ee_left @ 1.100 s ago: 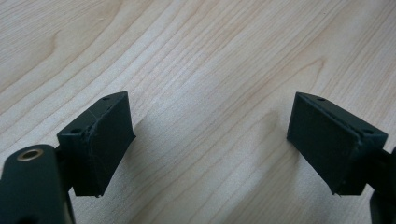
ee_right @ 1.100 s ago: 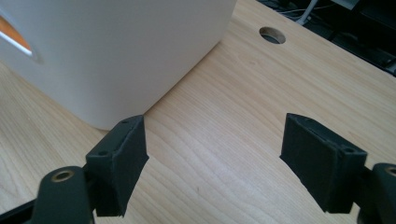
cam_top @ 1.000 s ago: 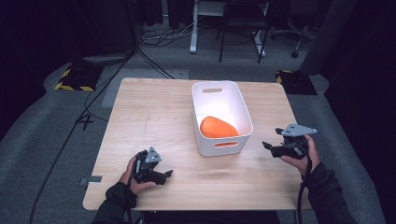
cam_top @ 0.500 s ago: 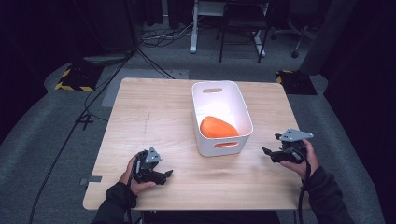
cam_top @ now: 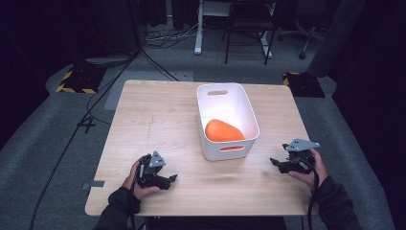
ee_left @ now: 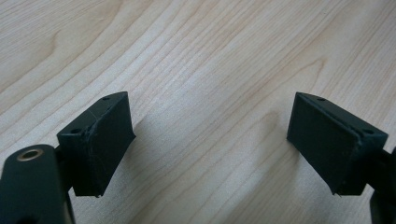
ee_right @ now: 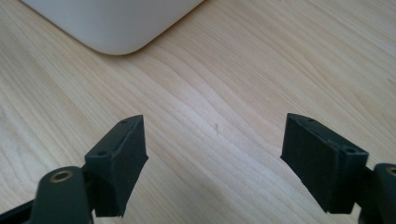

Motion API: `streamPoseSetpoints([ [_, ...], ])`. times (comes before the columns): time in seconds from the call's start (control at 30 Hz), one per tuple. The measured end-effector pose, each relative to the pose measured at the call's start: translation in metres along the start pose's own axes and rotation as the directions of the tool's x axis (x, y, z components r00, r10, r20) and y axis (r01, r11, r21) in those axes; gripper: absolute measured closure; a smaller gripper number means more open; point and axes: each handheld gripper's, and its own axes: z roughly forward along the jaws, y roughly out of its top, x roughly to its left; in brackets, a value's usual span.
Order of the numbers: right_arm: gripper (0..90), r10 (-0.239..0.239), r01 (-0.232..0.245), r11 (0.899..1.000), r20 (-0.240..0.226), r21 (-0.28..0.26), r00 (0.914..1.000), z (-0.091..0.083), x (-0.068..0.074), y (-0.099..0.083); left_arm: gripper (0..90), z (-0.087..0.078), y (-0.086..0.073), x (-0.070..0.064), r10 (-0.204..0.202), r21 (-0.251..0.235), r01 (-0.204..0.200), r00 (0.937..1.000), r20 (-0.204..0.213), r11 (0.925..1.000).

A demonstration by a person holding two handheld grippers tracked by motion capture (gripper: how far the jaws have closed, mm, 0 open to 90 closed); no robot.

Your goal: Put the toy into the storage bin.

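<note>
A white plastic bin (cam_top: 227,91) stands on the wooden table (cam_top: 158,120), right of centre, with an orange rounded object (cam_top: 223,131) lying in its near end. My left gripper (cam_top: 170,179) rests low over the table near the front left, open, with bare wood between its jaws (ee_left: 210,154). My right gripper (cam_top: 274,162) sits near the front right, just right of the bin, open and empty. In the right gripper view, the bin's rounded corner (ee_right: 116,28) lies close ahead of the open jaws.
The table's front edge (cam_top: 201,213) runs just behind both hands. Beyond the table are grey floor, cables (cam_top: 158,38), yellow-black floor markers (cam_top: 74,81) and chair and desk legs (cam_top: 249,33).
My right gripper has dropped and drawn back toward the front edge, lower over the table than before. The left gripper has stayed put.
</note>
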Motion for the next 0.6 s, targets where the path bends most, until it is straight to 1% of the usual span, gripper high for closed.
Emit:
streamPoseSetpoints([
  [0.07,22.0,0.005,-0.005,1.0,0.0,-0.001,1.0,-0.002,0.001,-0.003,14.6,0.0,0.0,0.0,0.0,0.0,0.0,1.0,0.0,1.0],
  [0.1,22.0,-0.004,0.004,1.0,-0.002,0.001,1.0,-0.002,0.0,-0.005,14.6,0.0,0.0,0.0,0.0,0.0,0.0,1.0,0.0,1.0],
  [0.13,21.7,0.004,-0.004,1.0,-0.002,-0.001,1.0,-0.003,0.001,-0.006,14.6,0.0,0.0,0.0,0.0,0.0,0.0,1.0,0.0,1.0],
  [0.2,21.7,0.0,0.0,1.0,-0.009,0.005,1.0,-0.005,0.002,-0.009,14.6,0.0,0.0,0.0,0.0,0.0,0.0,1.0,0.0,1.0],
  [0.23,21.7,0.006,-0.006,1.0,-0.007,0.004,1.0,-0.006,0.002,-0.01,14.6,0.0,0.0,0.0,0.0,0.0,0.0,1.0,0.0,1.0],
  [0.33,21.0,-0.002,0.002,1.0,-0.014,0.003,0.9999,-0.008,0.003,-0.015,14.6,0.0,0.0,0.0,0.0,0.0,0.0,1.0,0.0,1.0],
  [0.37,21.0,0.004,-0.004,1.0,-0.014,0.005,0.9999,-0.009,0.003,-0.017,14.6,0.0,0.0,0.0,0.001,0.0,-0.001,1.0,-0.002,1.0],
  [0.43,20.7,-0.004,0.004,1.0,-0.02,0.01,0.9998,-0.009,0.004,-0.021,14.6,0.0,0.0,0.0,0.0,0.0,0.0,1.0,0.0,1.0],
  [0.53,20.3,0.003,-0.002,1.0,-0.02,0.027,0.9998,-0.009,0.006,-0.027,14.6,0.0,0.0,0.0,0.001,0.0,-0.001,1.0,-0.002,1.0],
  [0.6,20.1,0.003,-0.003,1.0,-0.019,0.029,0.9998,-0.011,0.007,-0.031,14.6,0.0,0.0,0.0,0.0,0.0,0.0,1.0,0.0,1.0],
])
